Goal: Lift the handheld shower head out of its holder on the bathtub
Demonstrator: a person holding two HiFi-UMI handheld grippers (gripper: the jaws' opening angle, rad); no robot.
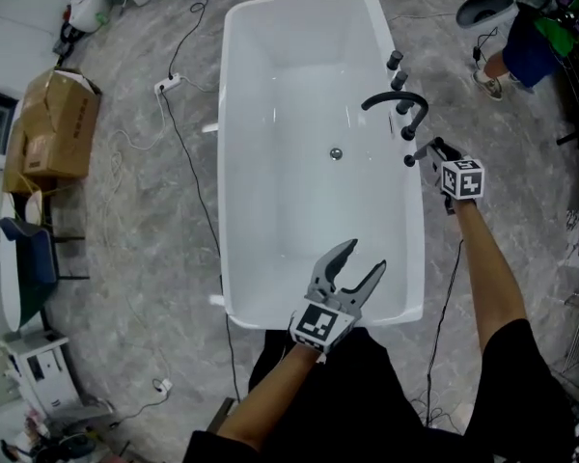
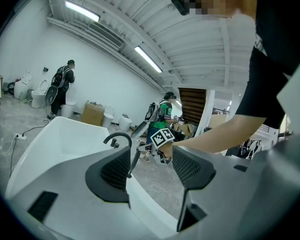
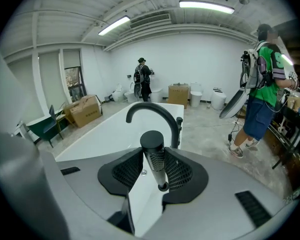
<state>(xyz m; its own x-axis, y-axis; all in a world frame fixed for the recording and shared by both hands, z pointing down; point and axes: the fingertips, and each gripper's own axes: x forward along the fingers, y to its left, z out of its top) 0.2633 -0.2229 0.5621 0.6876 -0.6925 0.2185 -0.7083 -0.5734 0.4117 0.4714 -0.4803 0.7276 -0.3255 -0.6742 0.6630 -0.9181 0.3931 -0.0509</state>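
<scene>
The black handheld shower head (image 3: 153,143) stands upright between my right gripper's (image 3: 154,160) pads, which are shut on its ribbed handle. In the head view that gripper (image 1: 432,152) hovers at the white bathtub's (image 1: 251,162) right rim, beside the curved black faucet (image 1: 398,104), with the shower head (image 1: 423,150) in it. Its lower end looks lifted off the rim. My left gripper (image 1: 359,260) hangs open over the tub's near end, holding nothing. Between its jaws in the left gripper view (image 2: 151,159) I see the faucet (image 2: 117,138) and the held shower head (image 2: 135,156).
Black tap knobs (image 1: 396,61) line the right rim behind the faucet. A drain (image 1: 336,152) sits in the tub floor. A cardboard box (image 1: 53,123), a power strip (image 1: 167,85) and cables lie on the floor at left. A person in green (image 3: 262,79) stands at right.
</scene>
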